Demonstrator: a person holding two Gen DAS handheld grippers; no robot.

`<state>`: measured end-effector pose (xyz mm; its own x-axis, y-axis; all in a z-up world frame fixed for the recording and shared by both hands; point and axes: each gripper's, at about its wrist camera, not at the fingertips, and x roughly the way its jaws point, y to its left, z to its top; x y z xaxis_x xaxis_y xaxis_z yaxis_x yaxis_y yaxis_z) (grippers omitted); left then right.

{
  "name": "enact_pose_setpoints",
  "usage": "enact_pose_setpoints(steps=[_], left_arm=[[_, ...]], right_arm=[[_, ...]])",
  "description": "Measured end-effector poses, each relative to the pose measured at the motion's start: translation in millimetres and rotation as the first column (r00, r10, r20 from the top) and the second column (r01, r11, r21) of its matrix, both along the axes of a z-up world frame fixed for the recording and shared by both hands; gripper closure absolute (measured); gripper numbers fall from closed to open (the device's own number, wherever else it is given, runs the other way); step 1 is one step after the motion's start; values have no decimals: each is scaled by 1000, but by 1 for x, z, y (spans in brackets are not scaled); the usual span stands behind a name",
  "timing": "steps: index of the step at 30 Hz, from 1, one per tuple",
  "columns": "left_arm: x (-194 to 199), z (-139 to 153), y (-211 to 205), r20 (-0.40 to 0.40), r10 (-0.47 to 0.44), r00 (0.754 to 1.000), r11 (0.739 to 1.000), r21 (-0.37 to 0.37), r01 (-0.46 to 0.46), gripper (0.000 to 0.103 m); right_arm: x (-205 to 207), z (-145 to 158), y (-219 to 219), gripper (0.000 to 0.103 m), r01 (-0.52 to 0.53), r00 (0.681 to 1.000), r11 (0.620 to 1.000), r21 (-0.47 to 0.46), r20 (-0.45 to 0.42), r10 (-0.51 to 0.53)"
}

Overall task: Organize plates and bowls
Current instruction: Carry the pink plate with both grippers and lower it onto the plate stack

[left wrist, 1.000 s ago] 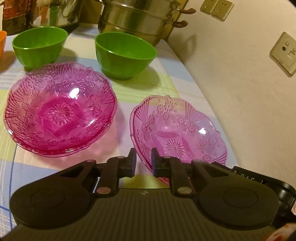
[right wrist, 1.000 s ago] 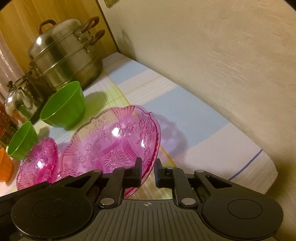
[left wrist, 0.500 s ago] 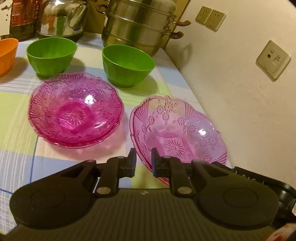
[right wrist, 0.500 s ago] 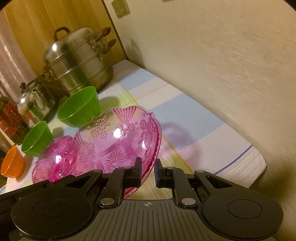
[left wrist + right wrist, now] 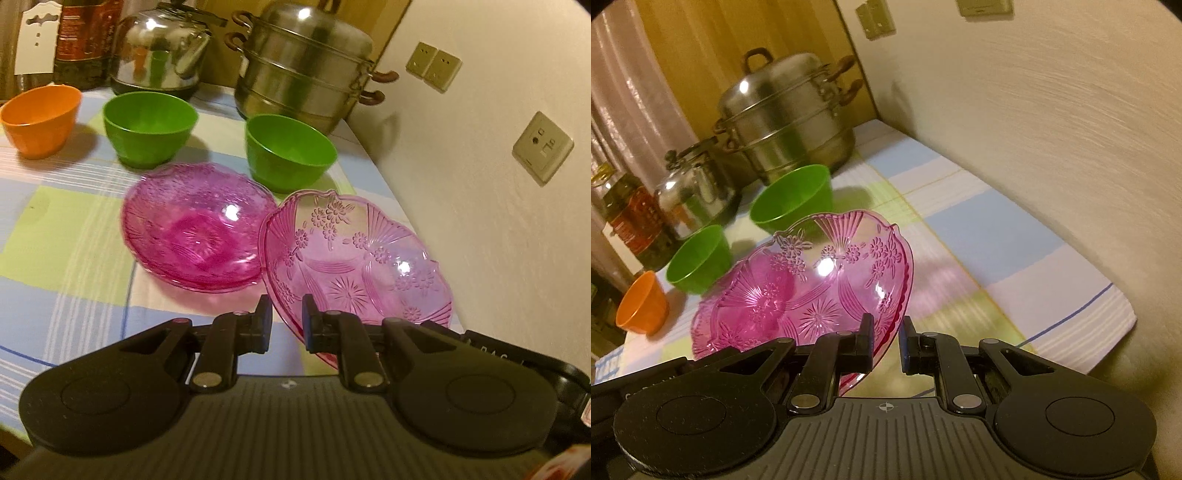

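Note:
A pale pink glass plate with flower patterns is held up off the table by both grippers. My left gripper is shut on its near-left rim. My right gripper is shut on its near-right rim; the plate tilts up to the left there. A darker pink stack of plates lies on the checked tablecloth just left of the held plate. Two green bowls and an orange bowl stand behind it.
A steel steamer pot and a kettle stand at the back, with a dark bottle to the left. The wall with sockets runs close along the table's right edge. The tablecloth's right part shows in the right wrist view.
Both grippers have lifted the pale plate higher and back, and it now overlaps the edge of the darker stack in view. More of the back of the table has come into view.

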<state>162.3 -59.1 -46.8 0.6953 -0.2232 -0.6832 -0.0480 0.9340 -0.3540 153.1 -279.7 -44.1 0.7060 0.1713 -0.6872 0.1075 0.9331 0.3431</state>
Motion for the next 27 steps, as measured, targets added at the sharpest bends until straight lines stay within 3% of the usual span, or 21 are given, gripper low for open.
enact_pose_setpoints(steps=[15, 27], left_arm=[[-10, 8, 51, 9, 87, 996, 996, -2, -87, 88], [19, -3, 90, -19, 143, 990, 990, -1, -143, 88]], right_arm=[[7, 8, 49, 90, -101, 995, 995, 5, 8, 101], [43, 0, 87, 90, -159, 987, 987, 19, -13, 159]])
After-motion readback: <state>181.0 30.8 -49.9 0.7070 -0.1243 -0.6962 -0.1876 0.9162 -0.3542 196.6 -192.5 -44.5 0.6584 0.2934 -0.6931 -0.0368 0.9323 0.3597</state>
